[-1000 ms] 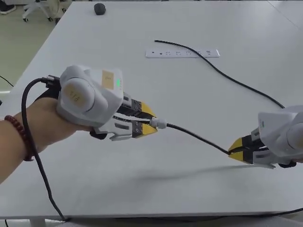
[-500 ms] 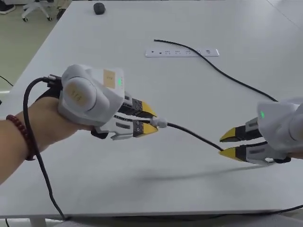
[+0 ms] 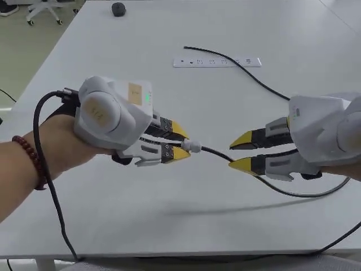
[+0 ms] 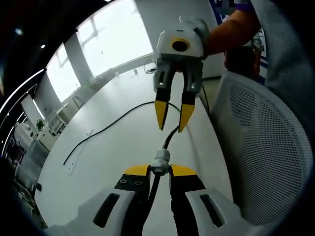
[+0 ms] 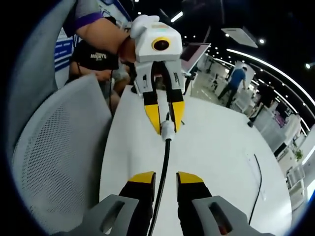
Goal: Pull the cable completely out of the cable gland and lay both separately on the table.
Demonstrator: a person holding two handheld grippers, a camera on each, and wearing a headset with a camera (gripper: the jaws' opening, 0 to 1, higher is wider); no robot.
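Note:
A white cable gland (image 3: 192, 147) with a black cable (image 3: 217, 154) running out of it is held above the white table (image 3: 169, 101). My left gripper (image 3: 181, 141) is shut on the gland (image 4: 161, 160), which sticks out past the yellow fingertips (image 4: 137, 170). My right gripper (image 3: 239, 152) faces it from the right and stands open, its jaws straddling the cable (image 5: 160, 196) a short way from the gland (image 5: 167, 130) without pinching it. Behind the right gripper the cable sags in a loop (image 3: 307, 195) and runs back across the table.
A white power strip (image 3: 217, 63) lies across the far middle of the table, and a dark round object (image 3: 118, 9) sits near the far edge. A black tether (image 3: 42, 164) hangs from my left gripper over the front edge. A grey mesh chair (image 4: 261, 147) stands beside the table.
My right gripper has let go of the cable, opened, and moved left along it toward the gland. The cable behind it has gone slack. The left gripper has barely moved.

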